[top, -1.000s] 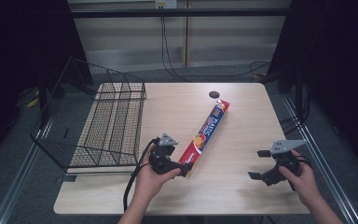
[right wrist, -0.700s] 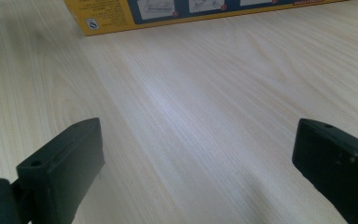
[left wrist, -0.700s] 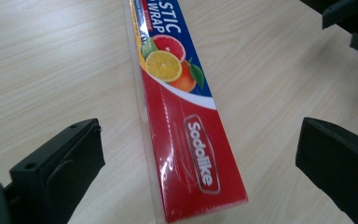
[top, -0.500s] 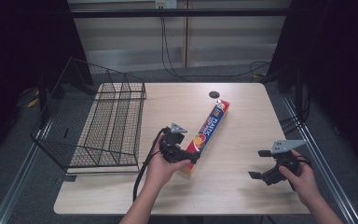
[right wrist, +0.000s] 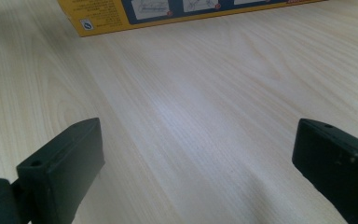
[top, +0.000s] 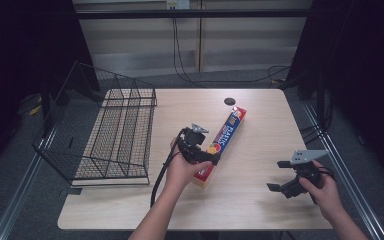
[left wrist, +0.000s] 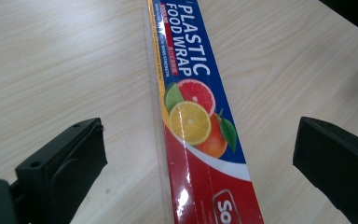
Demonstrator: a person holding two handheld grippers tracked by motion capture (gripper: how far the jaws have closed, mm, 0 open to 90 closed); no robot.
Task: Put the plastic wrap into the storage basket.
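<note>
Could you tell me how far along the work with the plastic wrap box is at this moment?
Early. The left gripper is above the plastic wrap box, jaws open on either side, not yet closed. The box lies flat on the table; gripping and lifting remain. The right gripper waits open, apart.

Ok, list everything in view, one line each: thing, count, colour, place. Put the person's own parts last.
Long cardboard box of plastic food wrap: one, red and blue with fruit print, yellow side, flat on the table's middle, running diagonally.
Wire mesh basket: one, black, on the table's left part.
Small round disc: one, black, near the table's far edge, beyond the box.
Wooden table: one, pale.
Cables: several, black, on the floor behind the table.
Left gripper: one, black, open, jaws either side of the box.
Right gripper: one, black, open, above bare table at the near right.
</note>
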